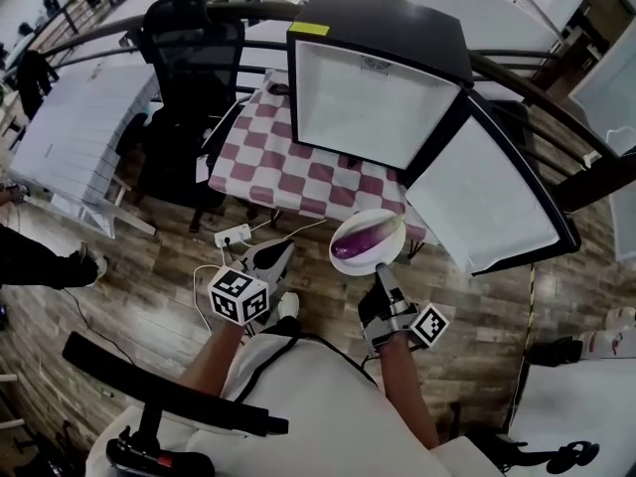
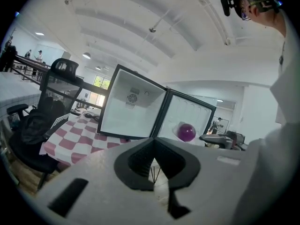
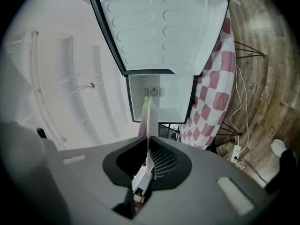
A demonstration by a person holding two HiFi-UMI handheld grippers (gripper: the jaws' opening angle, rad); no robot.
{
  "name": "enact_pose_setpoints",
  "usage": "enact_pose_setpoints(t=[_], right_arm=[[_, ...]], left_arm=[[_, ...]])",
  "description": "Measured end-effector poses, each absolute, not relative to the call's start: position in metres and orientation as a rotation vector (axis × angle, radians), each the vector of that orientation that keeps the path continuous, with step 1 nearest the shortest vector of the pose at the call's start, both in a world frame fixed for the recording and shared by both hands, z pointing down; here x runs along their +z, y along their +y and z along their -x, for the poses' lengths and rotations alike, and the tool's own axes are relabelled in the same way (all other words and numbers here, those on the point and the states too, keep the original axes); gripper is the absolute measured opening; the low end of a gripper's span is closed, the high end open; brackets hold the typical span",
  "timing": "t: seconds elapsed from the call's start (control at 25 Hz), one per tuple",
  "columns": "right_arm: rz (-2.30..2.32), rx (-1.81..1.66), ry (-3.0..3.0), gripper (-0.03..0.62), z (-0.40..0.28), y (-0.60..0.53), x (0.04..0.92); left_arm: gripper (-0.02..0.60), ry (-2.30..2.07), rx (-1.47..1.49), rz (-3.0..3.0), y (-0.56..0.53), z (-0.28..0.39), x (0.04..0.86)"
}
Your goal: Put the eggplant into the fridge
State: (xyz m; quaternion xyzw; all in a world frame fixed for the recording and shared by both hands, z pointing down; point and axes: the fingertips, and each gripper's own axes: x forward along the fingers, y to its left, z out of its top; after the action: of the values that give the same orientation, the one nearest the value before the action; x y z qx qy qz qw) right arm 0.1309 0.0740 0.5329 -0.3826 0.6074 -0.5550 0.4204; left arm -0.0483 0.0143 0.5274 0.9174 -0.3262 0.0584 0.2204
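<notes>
A purple eggplant (image 1: 358, 239) lies on a white plate (image 1: 394, 229), and my right gripper (image 1: 381, 269) is shut on the plate's near rim. In the right gripper view the plate (image 3: 149, 121) shows edge-on between the jaws. The small black fridge (image 1: 370, 95) stands on the chequered table just beyond, its door (image 1: 487, 202) swung open to the right and its white inside bare. My left gripper (image 1: 273, 254) hangs left of the plate with its jaws together and nothing in them. The left gripper view shows the fridge (image 2: 133, 108) and the eggplant (image 2: 186, 132).
A red-and-white chequered cloth (image 1: 266, 162) covers the table. A black office chair (image 1: 189, 63) stands at the table's left. A power strip (image 1: 234, 235) and cables lie on the wooden floor beneath. A dark railing (image 1: 89, 40) curves behind. Another chair (image 1: 149, 391) is at my lower left.
</notes>
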Motion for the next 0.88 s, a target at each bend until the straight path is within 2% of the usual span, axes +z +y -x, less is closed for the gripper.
enact_pose_setpoints(t=[0.88], right_arm=[[1.017, -1.357, 1.473, 0.029, -0.075, -0.023, 0.536]], left_arm=[[0.003, -0.821, 0.167, -2.554, -0.091, 0.106, 0.533]])
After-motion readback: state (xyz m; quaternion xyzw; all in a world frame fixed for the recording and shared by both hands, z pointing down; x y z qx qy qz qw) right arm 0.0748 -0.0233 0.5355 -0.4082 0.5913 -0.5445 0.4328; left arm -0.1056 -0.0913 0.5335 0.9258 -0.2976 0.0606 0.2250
